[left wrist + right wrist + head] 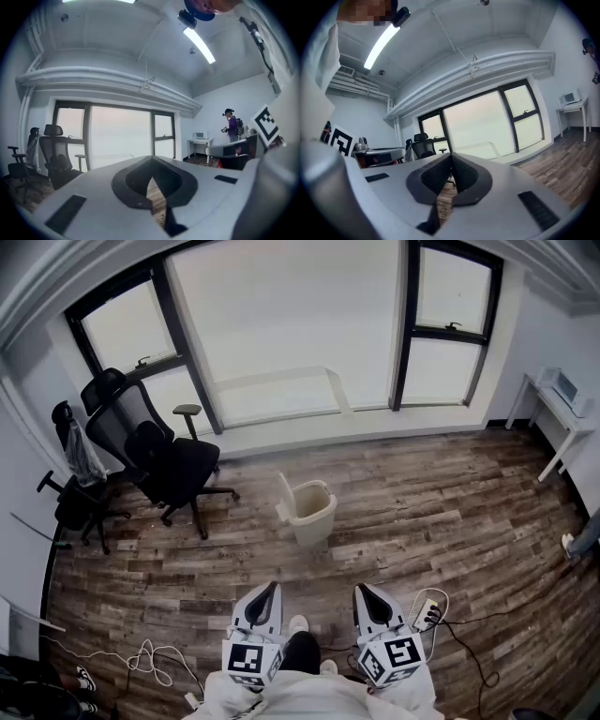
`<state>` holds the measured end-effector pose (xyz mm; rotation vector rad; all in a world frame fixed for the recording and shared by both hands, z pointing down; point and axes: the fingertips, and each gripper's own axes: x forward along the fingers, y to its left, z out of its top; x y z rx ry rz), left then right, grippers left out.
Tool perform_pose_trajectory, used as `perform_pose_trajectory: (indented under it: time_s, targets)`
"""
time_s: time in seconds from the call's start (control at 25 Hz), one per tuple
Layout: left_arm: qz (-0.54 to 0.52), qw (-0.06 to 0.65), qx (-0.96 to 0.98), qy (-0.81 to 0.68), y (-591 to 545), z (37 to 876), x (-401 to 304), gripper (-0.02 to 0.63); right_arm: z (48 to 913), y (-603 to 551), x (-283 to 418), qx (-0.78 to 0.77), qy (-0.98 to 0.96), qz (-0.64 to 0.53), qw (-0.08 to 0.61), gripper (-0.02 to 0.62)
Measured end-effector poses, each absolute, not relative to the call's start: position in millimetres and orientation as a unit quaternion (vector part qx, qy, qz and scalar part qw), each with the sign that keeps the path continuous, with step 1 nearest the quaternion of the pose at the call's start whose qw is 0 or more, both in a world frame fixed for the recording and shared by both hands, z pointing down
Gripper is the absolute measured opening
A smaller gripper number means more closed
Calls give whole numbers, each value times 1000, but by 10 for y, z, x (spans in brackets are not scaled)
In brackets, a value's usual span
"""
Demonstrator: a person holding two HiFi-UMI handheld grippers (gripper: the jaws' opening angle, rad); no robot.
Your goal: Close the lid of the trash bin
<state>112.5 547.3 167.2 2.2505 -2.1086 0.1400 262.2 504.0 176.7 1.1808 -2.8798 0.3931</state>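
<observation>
The cream trash bin (314, 510) stands on the wood floor in the middle of the head view. Its lid (285, 497) is up, standing nearly upright at the bin's left side. My left gripper (272, 587) and right gripper (362, 588) are held low, close to my body, well short of the bin and pointing towards it. Both are shut with nothing between the jaws. In the left gripper view the left gripper (151, 162) has its tips meeting, and so does the right gripper (451, 157) in the right gripper view. The jaws hide the bin in both gripper views.
Two black office chairs (161, 454) stand left of the bin, under the big window. A white table (561, 409) is at the far right. A power strip with cables (427, 613) lies by my right gripper, more cable (150, 657) at lower left. A person (232, 125) stands far off.
</observation>
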Motion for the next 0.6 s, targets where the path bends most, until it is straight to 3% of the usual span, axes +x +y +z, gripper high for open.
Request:
perform_pose_trajectory:
  time_s: [0.6]
  targets:
    - [42,41,736,-675,4321,1915,545,5,1987,3963,2122,391,-910,132,29,23]
